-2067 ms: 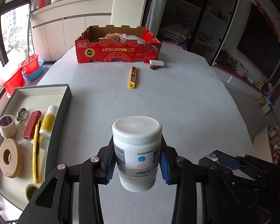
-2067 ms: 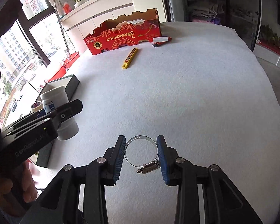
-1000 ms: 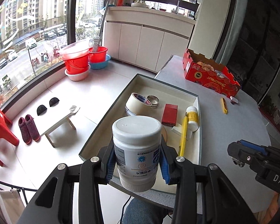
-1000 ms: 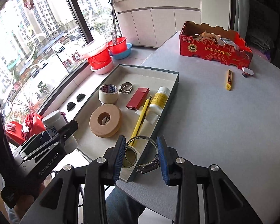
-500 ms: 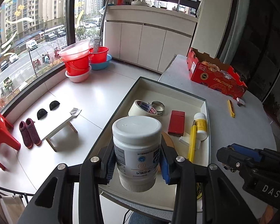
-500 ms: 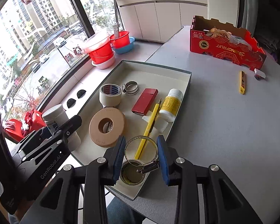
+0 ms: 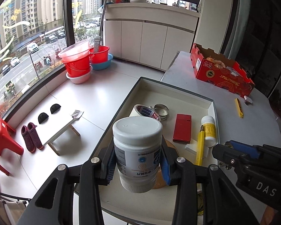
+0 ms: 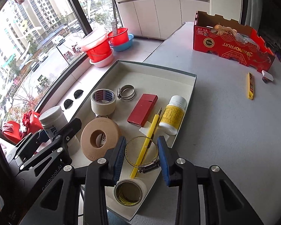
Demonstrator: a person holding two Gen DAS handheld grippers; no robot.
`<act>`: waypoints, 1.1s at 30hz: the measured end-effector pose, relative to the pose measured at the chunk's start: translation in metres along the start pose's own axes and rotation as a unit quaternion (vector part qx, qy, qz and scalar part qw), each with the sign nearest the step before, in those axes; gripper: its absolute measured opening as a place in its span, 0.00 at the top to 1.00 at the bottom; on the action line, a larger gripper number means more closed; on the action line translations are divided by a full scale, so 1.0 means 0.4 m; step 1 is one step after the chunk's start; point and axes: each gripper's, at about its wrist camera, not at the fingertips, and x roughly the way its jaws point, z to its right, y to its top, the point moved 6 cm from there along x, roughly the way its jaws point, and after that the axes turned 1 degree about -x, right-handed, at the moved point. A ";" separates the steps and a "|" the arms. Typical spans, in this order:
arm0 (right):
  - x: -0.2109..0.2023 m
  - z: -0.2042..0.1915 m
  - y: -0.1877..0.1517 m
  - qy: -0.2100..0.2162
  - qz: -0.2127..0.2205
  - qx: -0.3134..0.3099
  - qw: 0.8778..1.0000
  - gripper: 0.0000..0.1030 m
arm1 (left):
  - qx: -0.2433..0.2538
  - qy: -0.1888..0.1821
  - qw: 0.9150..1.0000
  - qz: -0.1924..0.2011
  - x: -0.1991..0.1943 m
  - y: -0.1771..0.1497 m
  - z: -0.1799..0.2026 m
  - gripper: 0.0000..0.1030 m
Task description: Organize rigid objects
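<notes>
Both my grippers have swung from the table (image 8: 224, 131) over the tray (image 8: 193, 86). Left gripper (image 7: 137, 166) clamps the jar (image 7: 137, 150), right gripper (image 8: 141, 157) the hose clamp (image 8: 140, 151); bare tray floor lies at the far end.

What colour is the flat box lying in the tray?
Red, clearest in the right wrist view.

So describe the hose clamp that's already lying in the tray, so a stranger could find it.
Start at the shallow grey-rimmed tray beside the window. Near its far end, right of the upright white tape roll, lies a hose clamp. It is the only bare metal ring resting there.
</notes>
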 end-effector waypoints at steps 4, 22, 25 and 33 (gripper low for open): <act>0.025 -0.005 0.010 0.001 -0.007 0.000 1.000 0.65 | 0.002 0.003 1.000 -0.005 0.014 -0.002 0.001 0.58; 0.040 0.036 0.026 -0.021 -0.007 -0.005 1.000 0.07 | -0.022 0.028 0.999 -0.020 0.019 -0.036 -0.060 0.09; -0.007 0.043 0.022 -0.019 0.010 0.003 1.000 0.03 | -0.022 0.032 0.999 -0.018 -0.010 -0.049 -0.061 0.09; -0.109 0.024 -0.042 -0.005 0.014 0.023 1.000 0.01 | -0.014 0.041 0.997 -0.061 -0.102 -0.106 -0.027 0.00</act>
